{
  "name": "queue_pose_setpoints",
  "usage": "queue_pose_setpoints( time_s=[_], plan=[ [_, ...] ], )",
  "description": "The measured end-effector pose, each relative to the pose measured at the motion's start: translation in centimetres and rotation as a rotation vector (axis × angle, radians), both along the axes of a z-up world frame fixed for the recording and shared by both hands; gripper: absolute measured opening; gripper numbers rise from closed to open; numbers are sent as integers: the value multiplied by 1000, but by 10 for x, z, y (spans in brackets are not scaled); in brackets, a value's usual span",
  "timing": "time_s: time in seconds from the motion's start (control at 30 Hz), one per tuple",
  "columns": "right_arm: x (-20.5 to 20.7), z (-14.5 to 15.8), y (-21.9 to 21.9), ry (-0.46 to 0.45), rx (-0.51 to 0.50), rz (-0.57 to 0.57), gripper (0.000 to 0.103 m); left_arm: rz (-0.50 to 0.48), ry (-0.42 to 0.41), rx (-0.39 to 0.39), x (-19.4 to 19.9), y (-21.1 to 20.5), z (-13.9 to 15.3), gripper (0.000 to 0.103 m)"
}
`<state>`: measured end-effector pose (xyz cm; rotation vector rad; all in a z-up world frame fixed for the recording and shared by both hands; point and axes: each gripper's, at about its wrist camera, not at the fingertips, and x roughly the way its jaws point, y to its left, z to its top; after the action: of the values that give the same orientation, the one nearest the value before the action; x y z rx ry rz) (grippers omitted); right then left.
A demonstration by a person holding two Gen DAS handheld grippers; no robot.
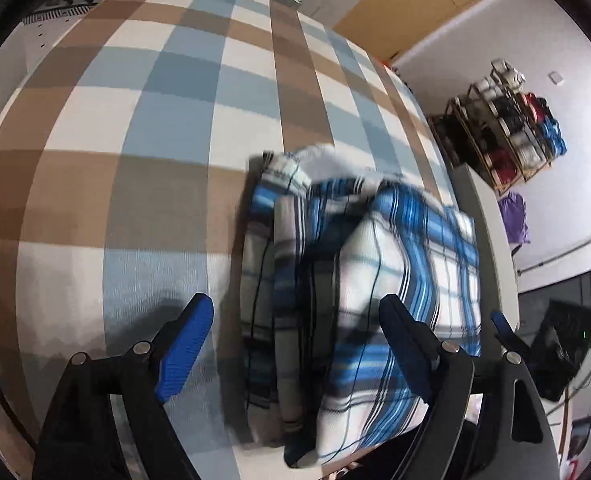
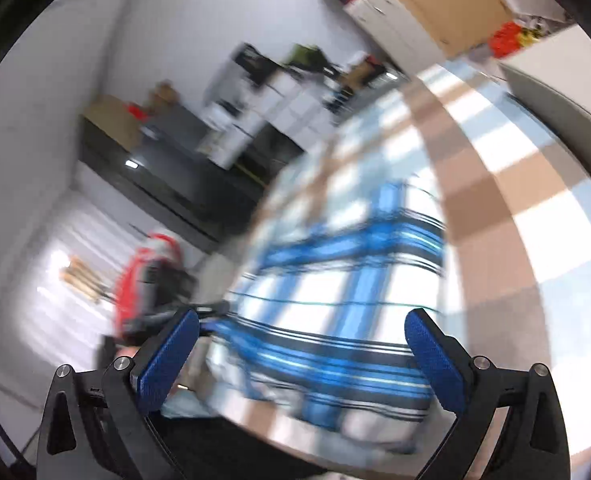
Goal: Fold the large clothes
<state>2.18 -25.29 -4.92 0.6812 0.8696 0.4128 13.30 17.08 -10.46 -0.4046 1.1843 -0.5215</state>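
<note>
Shirt (image 1: 359, 292): blue, white and black plaid, folded into a thick bundle. Lies on the counter (image 1: 135, 128) at its right edge, toward the near corner, as the left wrist view shows it. A pale inner layer shows at the far end of the bundle; a grey-striped fold runs down its left side.

Counter: covered in a cloth of tan, pale blue and white checks. Otherwise bare in both views.

Left gripper (image 1: 295, 344): fingers (image 1: 185, 344) wide apart, blue pads facing inward. The near part of the shirt sits between them in the view; no pad presses on it. Nothing held.

Right gripper (image 2: 301, 352): fingers (image 2: 167, 360) wide apart, holding nothing. View heavily blurred; the shirt (image 2: 335, 280) shows beyond them on the checked counter (image 2: 515, 200).

Surroundings: wooden rack (image 1: 503, 136) with folded red, blue and white items stands off the counter's right edge; purple cloth (image 1: 517, 218) beneath it.
</note>
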Motion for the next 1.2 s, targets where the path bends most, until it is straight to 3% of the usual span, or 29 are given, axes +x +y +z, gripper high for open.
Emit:
queue_pose_setpoints(
  time_s=[0.07, 0.13, 0.37, 0.47, 0.57, 0.7, 0.83, 0.97, 1.07, 1.2],
  plan=[
    [5, -13, 2, 65, 4, -4, 103, -57, 6, -9, -4, -8, 1, 82],
    [11, -25, 1, 125, -12, -25, 103, -116, 25, -65, -8, -17, 1, 82],
    [28, -51, -6, 226, 1, -10, 103, -152, 25, 3, -6, -28, -6, 86],
    [34, -51, 3, 262, -14, 37, 103, -158, 19, 3, -8, -28, -5, 86],
    [43, -47, 15, 278, -116, 74, 103, -203, 34, -20, -12, -36, -7, 86],
    [57, -44, 24, 302, -196, 124, 103, -250, 23, 11, -22, -49, -6, 86],
    [77, -41, 16, 319, -199, 111, 93, -277, 4, 31, -27, -60, -4, 86],
    [89, -44, 4, 296, -151, 74, 92, -259, 1, 24, -21, -59, -3, 86],
    [80, -55, 3, 264, -114, 56, 93, -152, -5, 36, -19, -39, 0, 86],
    [67, -53, 6, 242, -114, 100, 93, 5, -38, 172, -25, -12, 8, 87]
  ],
)
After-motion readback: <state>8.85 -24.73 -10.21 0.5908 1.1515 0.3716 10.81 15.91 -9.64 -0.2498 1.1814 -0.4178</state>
